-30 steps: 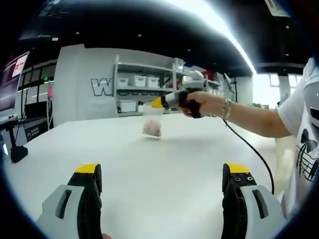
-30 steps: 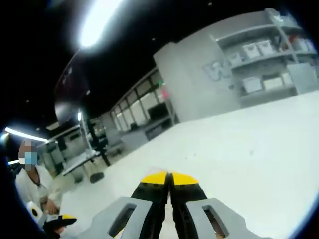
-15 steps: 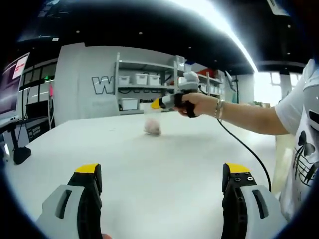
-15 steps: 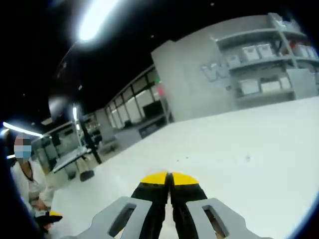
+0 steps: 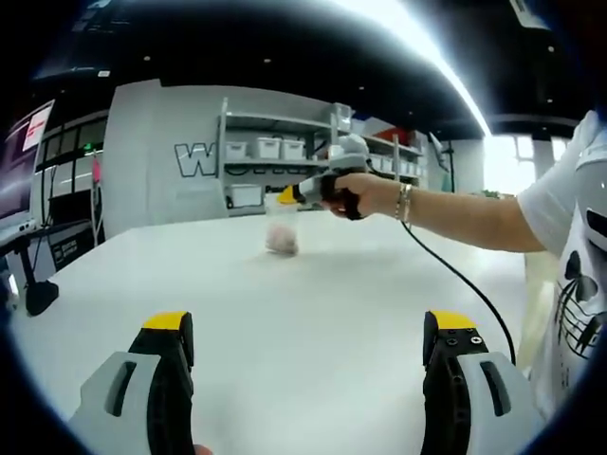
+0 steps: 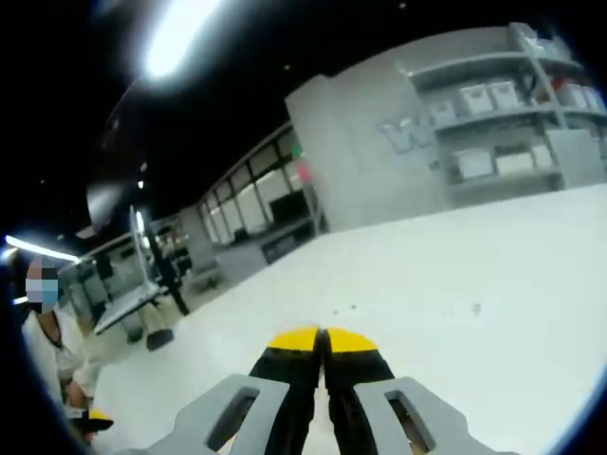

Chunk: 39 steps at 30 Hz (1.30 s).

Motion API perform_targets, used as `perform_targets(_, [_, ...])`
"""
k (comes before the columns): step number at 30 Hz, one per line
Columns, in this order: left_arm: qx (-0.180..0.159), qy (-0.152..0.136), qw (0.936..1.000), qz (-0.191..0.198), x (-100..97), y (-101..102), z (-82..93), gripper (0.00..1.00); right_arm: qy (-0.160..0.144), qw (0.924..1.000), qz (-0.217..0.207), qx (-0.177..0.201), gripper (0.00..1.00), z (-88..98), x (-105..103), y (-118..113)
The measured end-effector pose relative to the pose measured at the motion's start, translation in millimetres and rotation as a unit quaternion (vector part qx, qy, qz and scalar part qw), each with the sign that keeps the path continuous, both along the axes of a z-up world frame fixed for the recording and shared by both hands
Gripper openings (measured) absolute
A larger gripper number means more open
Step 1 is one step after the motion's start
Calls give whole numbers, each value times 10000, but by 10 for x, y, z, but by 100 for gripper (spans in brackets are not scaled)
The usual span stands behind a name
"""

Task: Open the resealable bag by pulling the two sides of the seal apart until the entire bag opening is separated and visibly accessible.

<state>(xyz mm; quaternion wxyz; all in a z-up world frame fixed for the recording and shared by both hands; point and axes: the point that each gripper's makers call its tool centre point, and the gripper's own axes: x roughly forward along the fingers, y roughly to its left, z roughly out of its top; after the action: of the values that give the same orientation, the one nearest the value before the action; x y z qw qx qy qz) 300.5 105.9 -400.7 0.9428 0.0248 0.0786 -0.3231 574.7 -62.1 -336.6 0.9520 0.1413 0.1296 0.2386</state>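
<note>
Right gripper (image 5: 285,196): jaws together, clamped on the bag's (image 5: 282,230) top edge, so the bag hangs just above the worktop (image 5: 303,313), seal up for a second grip. Left gripper (image 5: 308,351): jaws wide apart, well short of the bag. Wall lettering starts with "W"; the rest is unreadable.

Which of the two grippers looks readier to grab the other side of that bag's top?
Probably the left gripper: its jaws stand wide open, aimed at the resealable bag across the white table. The right gripper is already shut on the bag's top, so it can only hold.
</note>
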Motion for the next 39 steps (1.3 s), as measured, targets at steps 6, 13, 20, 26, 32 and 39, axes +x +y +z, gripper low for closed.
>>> perform_targets(6, [-27, 32, 10000, 9, 2, -17, -29, 100, 8, 10000, -42, -54, 0, -23, 91, -41])
perform_targets(13, [-58, 14, 10000, 6, 5, -27, -18, 100, -4, 9998, -107, -155, 0, -32, 207, -82])
perform_targets(20, [-78, 34, 10000, 46, 17, 4, -29, 100, -3, 9994, -214, -254, 0, -26, 334, -138])
perform_targets(26, [-79, 37, 10000, 35, 36, 21, -25, 100, -3, 9990, -304, -332, 0, 0, 446, -160])
perform_targets(32, [-95, 41, 9999, 60, 68, 82, -13, 100, 7, 9985, -345, -423, 0, 4, 564, -121])
perform_targets(39, [-102, 67, 9999, 113, 100, 164, -16, 100, -70, 9975, -418, -557, 0, -4, 654, -31])
